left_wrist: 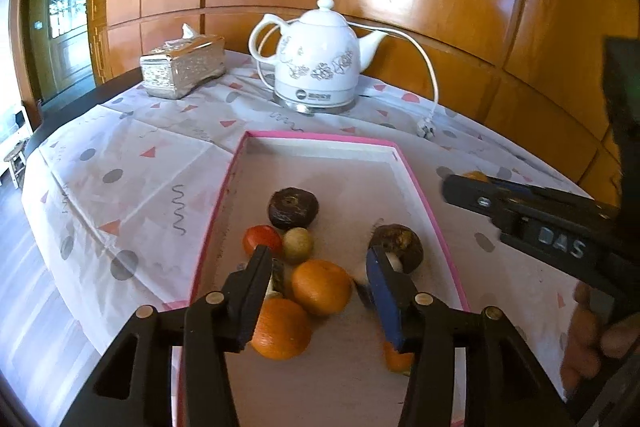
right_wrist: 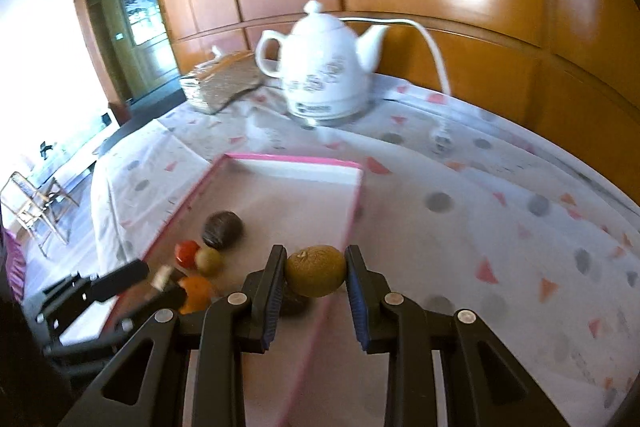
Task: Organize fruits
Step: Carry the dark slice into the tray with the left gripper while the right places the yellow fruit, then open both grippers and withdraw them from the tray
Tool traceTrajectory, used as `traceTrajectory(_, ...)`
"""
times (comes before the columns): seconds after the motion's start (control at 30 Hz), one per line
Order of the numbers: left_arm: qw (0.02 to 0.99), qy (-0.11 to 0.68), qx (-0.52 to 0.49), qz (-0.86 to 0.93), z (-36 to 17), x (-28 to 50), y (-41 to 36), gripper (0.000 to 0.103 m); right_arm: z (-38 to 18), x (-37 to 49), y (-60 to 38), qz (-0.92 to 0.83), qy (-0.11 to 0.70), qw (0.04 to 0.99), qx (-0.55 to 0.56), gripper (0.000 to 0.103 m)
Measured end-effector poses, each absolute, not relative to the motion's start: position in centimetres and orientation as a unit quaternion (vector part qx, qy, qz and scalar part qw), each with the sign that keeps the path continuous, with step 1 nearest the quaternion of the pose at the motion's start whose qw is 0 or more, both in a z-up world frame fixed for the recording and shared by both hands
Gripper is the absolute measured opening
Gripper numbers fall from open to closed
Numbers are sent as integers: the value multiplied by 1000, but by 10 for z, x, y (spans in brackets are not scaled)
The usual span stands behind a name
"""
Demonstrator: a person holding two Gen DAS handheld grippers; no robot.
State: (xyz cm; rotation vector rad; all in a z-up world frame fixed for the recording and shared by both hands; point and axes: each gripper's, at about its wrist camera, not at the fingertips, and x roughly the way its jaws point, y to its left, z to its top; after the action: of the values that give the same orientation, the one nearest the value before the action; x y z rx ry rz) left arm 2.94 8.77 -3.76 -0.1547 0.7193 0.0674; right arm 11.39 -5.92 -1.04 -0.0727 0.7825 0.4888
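Observation:
A pink-rimmed white tray (left_wrist: pixel 236 163) lies on the tablecloth and holds several fruits: two dark brown ones (left_wrist: pixel 293 207) (left_wrist: pixel 400 241), a red one (left_wrist: pixel 261 239), a small tan one (left_wrist: pixel 298 245) and oranges (left_wrist: pixel 321 286) (left_wrist: pixel 282 329). My left gripper (left_wrist: pixel 320 269) is open over the tray, its fingers straddling the nearer orange. My right gripper (right_wrist: pixel 316 273) is shut on a greenish-yellow citrus fruit (right_wrist: pixel 315 270), held above the tray's right rim (right_wrist: pixel 354 211). The right gripper also shows in the left wrist view (left_wrist: pixel 460 185).
A white floral electric kettle (left_wrist: pixel 316 63) with a cord and plug (left_wrist: pixel 425 129) stands at the back. A silver tissue box (left_wrist: pixel 182 69) sits back left. Wood panelling runs behind the table. The table edge falls away on the left.

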Motion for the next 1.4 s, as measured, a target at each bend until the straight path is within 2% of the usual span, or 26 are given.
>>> traceTrajectory(0.3, 932, 349, -83, 53, -36, 28, 98, 57, -25, 126, -28, 269, 401, 875, -27, 32)
traceTrajectory(0.4, 932, 348, -83, 54, -35, 27, 98, 59, -22, 123, -32, 263, 396, 880, -21, 37)
traceTrajectory(0.63, 935, 341, -76, 58, -30, 22, 95, 68, -11, 107, -47, 236, 374, 897, -15, 37)
traceTrajectory(0.73, 937, 335, -77, 62, -26, 18, 93, 78, -7, 94, -53, 207, 359, 910, -27, 37)
traceTrajectory(0.8, 938, 332, -75, 72, -23, 16, 92, 91, -6, 82, -59, 190, 349, 917, -33, 37)
traceTrajectory(0.93, 942, 319, -80, 73, -17, 11, 89, 93, -11, 67, -67, 179, 352, 918, -34, 37)
traceTrajectory(1.0, 942, 319, -75, 75, -15, 8, 87, 102, -14, 59, -71, 166, 352, 920, -39, 37)
traceTrajectory(1.17, 943, 317, -88, 42, -13, 0, 85, 102, -21, 43, -78, 148, 353, 923, -37, 37)
traceTrajectory(1.23, 947, 310, -73, 38, -11, -6, 79, 92, -24, 38, -80, 149, 358, 921, -35, 37)
traceTrajectory(1.4, 952, 299, -63, 32, -6, -12, 73, 91, -30, 29, -84, 149, 368, 917, -33, 37)
